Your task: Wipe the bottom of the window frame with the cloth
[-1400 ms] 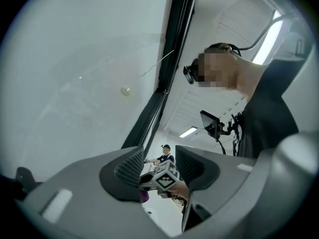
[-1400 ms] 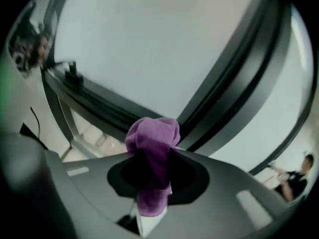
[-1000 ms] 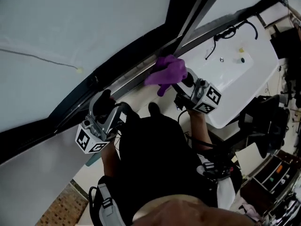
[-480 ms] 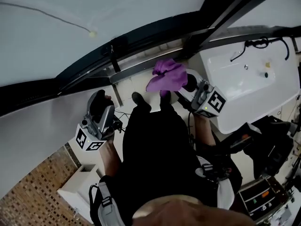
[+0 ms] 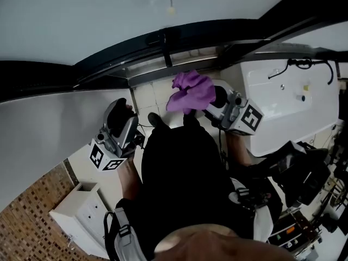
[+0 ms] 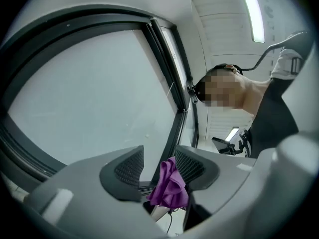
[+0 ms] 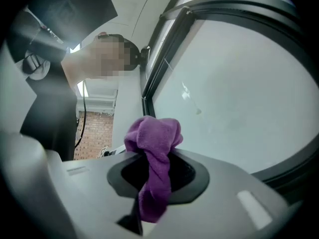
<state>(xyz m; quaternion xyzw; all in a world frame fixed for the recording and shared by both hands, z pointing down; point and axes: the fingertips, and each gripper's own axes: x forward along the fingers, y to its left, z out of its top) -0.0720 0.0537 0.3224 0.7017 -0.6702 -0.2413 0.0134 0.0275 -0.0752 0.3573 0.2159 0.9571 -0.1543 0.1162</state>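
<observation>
The purple cloth is bunched in my right gripper, which is shut on it and holds it just short of the window frame's bottom rail. In the right gripper view the cloth sticks up from between the jaws of that gripper, with the pane behind it. My left gripper hangs lower left of the cloth, away from the frame. Its jaws stand apart and hold nothing. The left gripper view shows the left gripper and, beyond its gap, the cloth.
A white table with a black cable and small items stands at the right, close to the right gripper. A white box sits on the floor at lower left beside brick-patterned flooring. The person's dark clothing fills the middle.
The head view has swung along the window. The cloth, which lay on the frame's rail one second ago, now sits slightly back from it in the right gripper. The left gripper stays low.
</observation>
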